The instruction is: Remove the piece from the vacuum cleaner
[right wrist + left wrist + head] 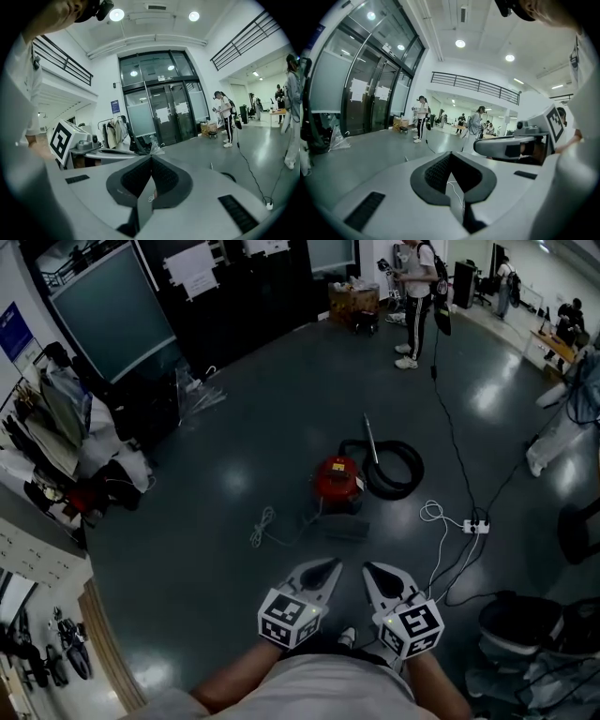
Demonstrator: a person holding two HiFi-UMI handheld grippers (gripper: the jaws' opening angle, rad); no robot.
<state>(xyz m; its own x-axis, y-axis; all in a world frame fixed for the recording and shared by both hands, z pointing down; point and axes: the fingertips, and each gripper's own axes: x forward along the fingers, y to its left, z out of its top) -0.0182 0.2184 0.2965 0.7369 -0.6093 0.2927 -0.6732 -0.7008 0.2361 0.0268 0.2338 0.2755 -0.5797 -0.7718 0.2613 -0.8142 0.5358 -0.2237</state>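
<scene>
A red canister vacuum cleaner [337, 479] stands on the dark floor in the middle of the head view. Its black hose [398, 470] lies coiled at its right, and a thin wand [371, 439] points away from me. A dark flat piece [345, 526] lies on the floor just in front of the vacuum. My left gripper [322, 570] and right gripper [375, 573] are side by side close to my body, well short of the vacuum. Both are shut with nothing between the jaws, as the left gripper [451, 154] and right gripper [151, 157] show in their own views.
A white cord [265, 524] trails left of the vacuum. A power strip [476, 526] with white and black cables lies to the right. Black bins [516, 624] stand at the lower right, a clothes rack [56, 418] at the left. A person [417, 296] stands at the back.
</scene>
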